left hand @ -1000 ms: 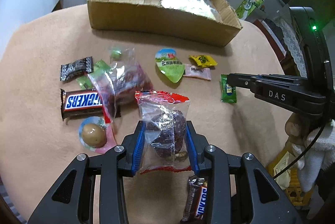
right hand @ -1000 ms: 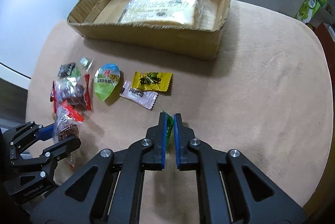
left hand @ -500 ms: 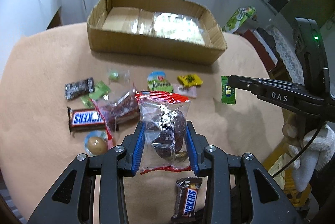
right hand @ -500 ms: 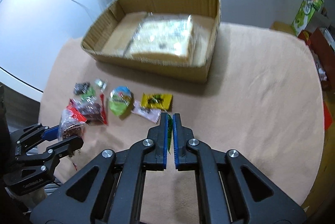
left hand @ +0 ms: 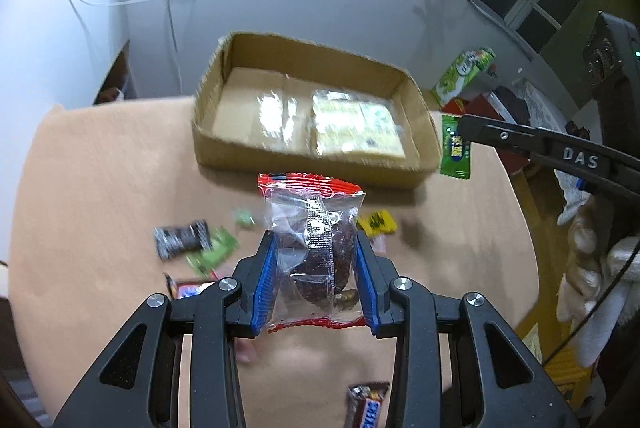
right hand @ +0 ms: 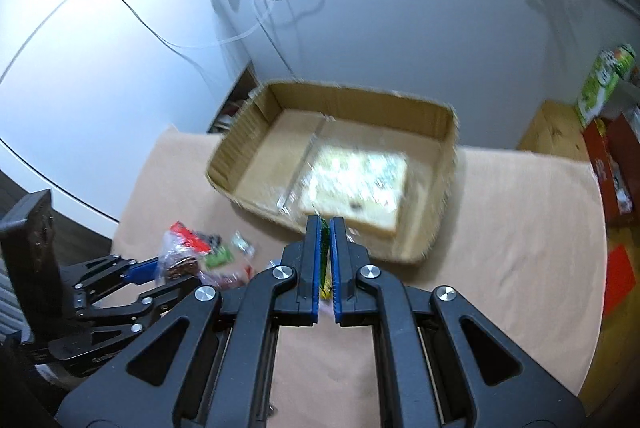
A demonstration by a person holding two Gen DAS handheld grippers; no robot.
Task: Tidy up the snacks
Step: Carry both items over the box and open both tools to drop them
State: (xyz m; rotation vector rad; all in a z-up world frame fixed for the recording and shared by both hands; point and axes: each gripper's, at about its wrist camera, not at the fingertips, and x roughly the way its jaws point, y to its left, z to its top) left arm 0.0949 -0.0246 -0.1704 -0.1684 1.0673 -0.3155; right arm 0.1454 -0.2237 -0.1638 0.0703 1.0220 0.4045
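My left gripper is shut on a clear bag of dark dried fruit with red edges, held in the air above the tan table. In the right wrist view my right gripper is shut on a thin green candy packet; the same green packet hangs from its tip at the right of the left wrist view. The open cardboard box stands at the table's far side with a clear-wrapped flat pack inside. Both grippers hover short of the box's near wall.
Loose snacks lie on the table under the left gripper: a black wrapper, a green packet, a yellow candy, a Snickers bar. A white wall with cables stands behind the box. A green carton sits beyond the table's right edge.
Both grippers have risen with their snacks held, and the views have tilted up toward the box and wall. The table snacks look smaller and farther below.
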